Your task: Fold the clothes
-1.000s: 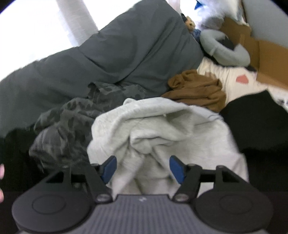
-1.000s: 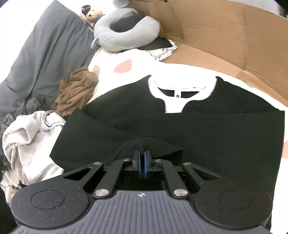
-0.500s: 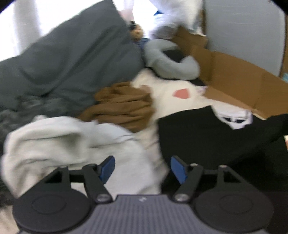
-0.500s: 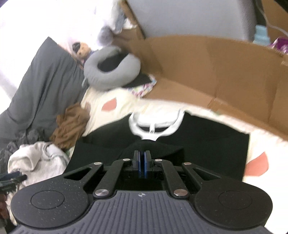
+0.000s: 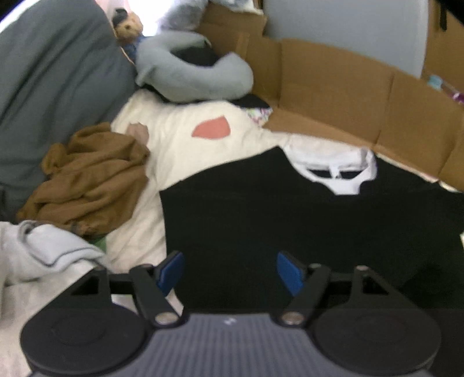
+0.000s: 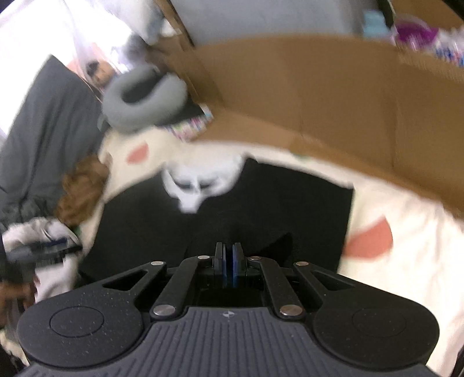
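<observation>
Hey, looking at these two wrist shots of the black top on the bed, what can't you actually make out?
- Black top: its near hem, left wrist view, is hidden behind the open left gripper.
- Right gripper: shut on a raised fold of the black top; how much cloth it holds is hidden by the fingers.
- Right wrist view: motion blur smears the white collar and brown garment.
- Stuffed toy: too blurred for detail.

cream bed [image 5: 174, 162], black top [image 5: 261, 220], brown garment [image 5: 90, 179]
</observation>
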